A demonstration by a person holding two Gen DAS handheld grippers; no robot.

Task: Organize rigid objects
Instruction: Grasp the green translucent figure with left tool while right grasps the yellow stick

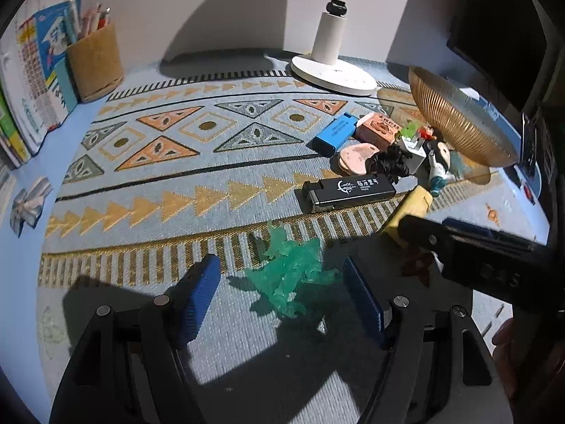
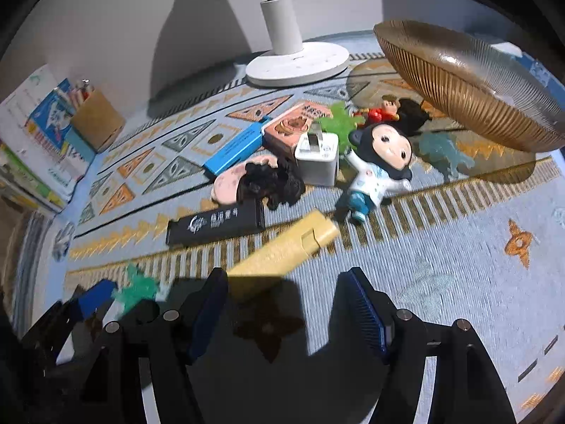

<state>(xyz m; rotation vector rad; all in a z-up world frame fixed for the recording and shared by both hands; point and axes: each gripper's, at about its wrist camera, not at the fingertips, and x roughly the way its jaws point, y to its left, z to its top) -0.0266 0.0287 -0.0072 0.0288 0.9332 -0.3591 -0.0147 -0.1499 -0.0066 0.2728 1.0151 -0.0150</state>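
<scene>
A ribbed glass bowl (image 2: 469, 81) stands at the clutter's right edge. Only the right view shows the doll (image 2: 378, 166) clearly. The right gripper (image 2: 282, 304) gapes empty near the yellow lighter (image 2: 282, 251); the left gripper (image 1: 282, 289) gapes around a green toy (image 1: 289, 275).

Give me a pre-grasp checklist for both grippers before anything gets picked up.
1. Left gripper jaws open: ok.
2. Green toy lies between left jaws: ok.
3. Right gripper jaws open: ok.
4. Yellow lighter centred between right jaws: not ok, it lies ahead near the left finger.
5. Gold bowl reachable and empty: cannot tell.
6. Grippers apart from each other: ok, though close.
</scene>
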